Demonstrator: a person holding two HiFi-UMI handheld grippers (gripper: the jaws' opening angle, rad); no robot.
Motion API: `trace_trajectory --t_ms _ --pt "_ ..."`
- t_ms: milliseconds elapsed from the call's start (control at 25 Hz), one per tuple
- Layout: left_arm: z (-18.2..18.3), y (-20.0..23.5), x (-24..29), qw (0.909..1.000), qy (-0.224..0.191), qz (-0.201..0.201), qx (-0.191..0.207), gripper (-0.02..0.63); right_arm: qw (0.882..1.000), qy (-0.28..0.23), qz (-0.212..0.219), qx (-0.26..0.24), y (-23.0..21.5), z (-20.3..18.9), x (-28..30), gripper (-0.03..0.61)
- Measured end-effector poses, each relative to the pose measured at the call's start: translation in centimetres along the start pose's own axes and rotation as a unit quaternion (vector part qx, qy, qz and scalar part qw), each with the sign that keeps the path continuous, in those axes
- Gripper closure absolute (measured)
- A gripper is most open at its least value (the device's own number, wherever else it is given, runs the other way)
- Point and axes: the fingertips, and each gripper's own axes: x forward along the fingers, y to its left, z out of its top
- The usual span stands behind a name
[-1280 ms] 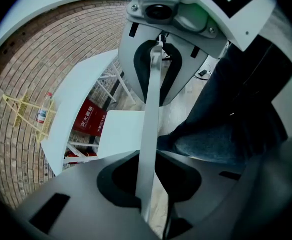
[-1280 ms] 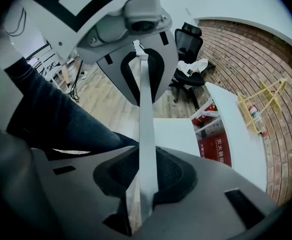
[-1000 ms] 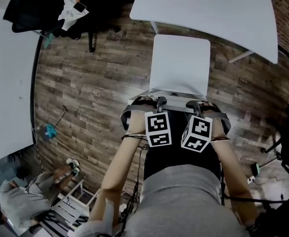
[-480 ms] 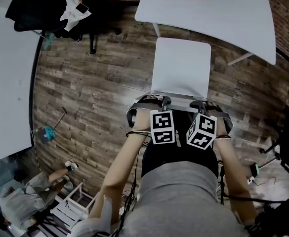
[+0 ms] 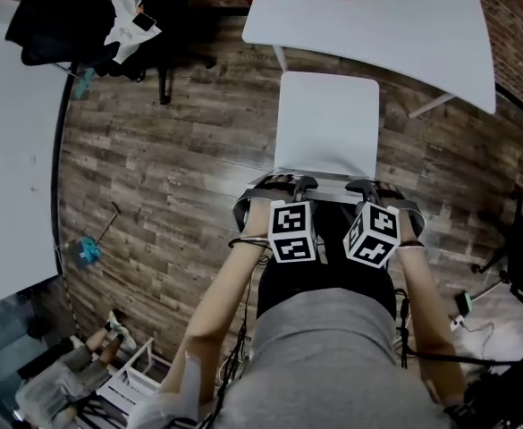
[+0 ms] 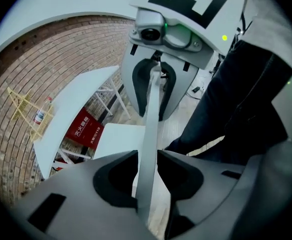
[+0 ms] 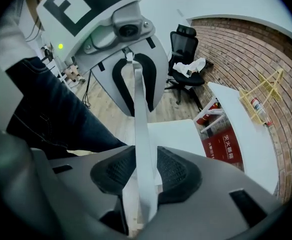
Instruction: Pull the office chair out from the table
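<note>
On the wooden floor point(image 5: 181, 150), the white office chair point(image 5: 325, 123) stands drawn out from the white table point(image 5: 395, 25), its seat near the table's front edge but apart from it. The left tongs point(image 5: 294, 184) and right tongs point(image 5: 363, 187) straddle the top edge of the backrest point(image 6: 149, 134). Both have just been opening and now stand loosened, with the edge between their pads unclamped.

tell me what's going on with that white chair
A person stands behind the white chair, a gripper in each hand. The left gripper and the right gripper both straddle the top edge of its backrest. Their jaws have just been opening, so the pads stand off the edge that runs between them. The seat is already out from under the white table.
</note>
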Motion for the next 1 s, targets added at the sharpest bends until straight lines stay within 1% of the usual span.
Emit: trace_trajectory --t_ms 120,240,320,360,440,480,520,600,680,760,800,880,960,1000 --pt "2.3 0.2 -1.5 0.9976 -0.062 -0.009 -0.031 0.466 0.998 -0.052 0.018 0.032 -0.1 2.1 -1.5 0.431" --pt "3.5 1.1 -3.2 0.9923 -0.104 -0.007 -0.068 0.463 0.991 -0.110 0.022 0.071 -1.0 4.2 -4.0 0.431" --pt "4.0 2.2 -4.5 0.9877 -0.126 0.002 -0.092 0.463 0.984 -0.151 0.000 0.094 -2.5 5.5 -5.9 0.450" --pt "4.3 3.0 -5.3 0.9845 -0.140 0.012 -0.105 0.464 0.979 -0.172 -0.021 0.106 -3.6 6.1 -7.0 0.465" --pt "5.0 5.1 -7.0 0.9752 -0.172 0.042 -0.132 0.465 0.964 -0.215 -0.075 0.139 -6.2 7.1 -9.1 0.528" --pt "5.4 6.3 -8.0 0.9688 -0.190 0.060 -0.147 0.472 0.953 -0.236 -0.101 0.160 -7.5 7.4 -10.2 0.536" --pt "5.8 7.5 -9.0 0.9612 -0.209 0.080 -0.162 0.502 0.941 -0.257 -0.124 0.184 -8.6 7.7 -11.2 0.544" --pt "6.6 9.6 -10.9 0.9437 -0.247 0.119 -0.186 0.574 0.912 -0.298 -0.159 0.231 -10.4 8.2 -13.0 0.552" --pt "7.3 11.3 -12.6 0.9269 -0.278 0.149 -0.203 0.586 0.883 -0.333 -0.189 0.270 -11.8 8.4 -14.4 0.558" --pt "7.7 12.6 -14.0 0.9096 -0.304 0.171 -0.225 0.591 0.860 -0.360 -0.212 0.292 -12.7 8.3 -15.5 0.560" --pt "7.9 13.1 -14.6 0.9007 -0.316 0.178 -0.240 0.592 0.851 -0.370 -0.223 0.299 -13.0 8.4 -16.0 0.563" --pt "8.1 13.9 -15.4 0.8827 -0.333 0.186 -0.274 0.595 0.838 -0.381 -0.243 0.308 -13.4 8.4 -16.8 0.563" --pt "8.2 14.5 -16.0 0.8646 -0.346 0.198 -0.306 0.597 0.829 -0.385 -0.255 0.316 -13.6 8.3 -17.4 0.563" --pt "8.3 14.7 -16.3 0.8573 -0.350 0.208 -0.315 0.597 0.826 -0.388 -0.256 0.318 -13.6 8.3 -17.6 0.563"
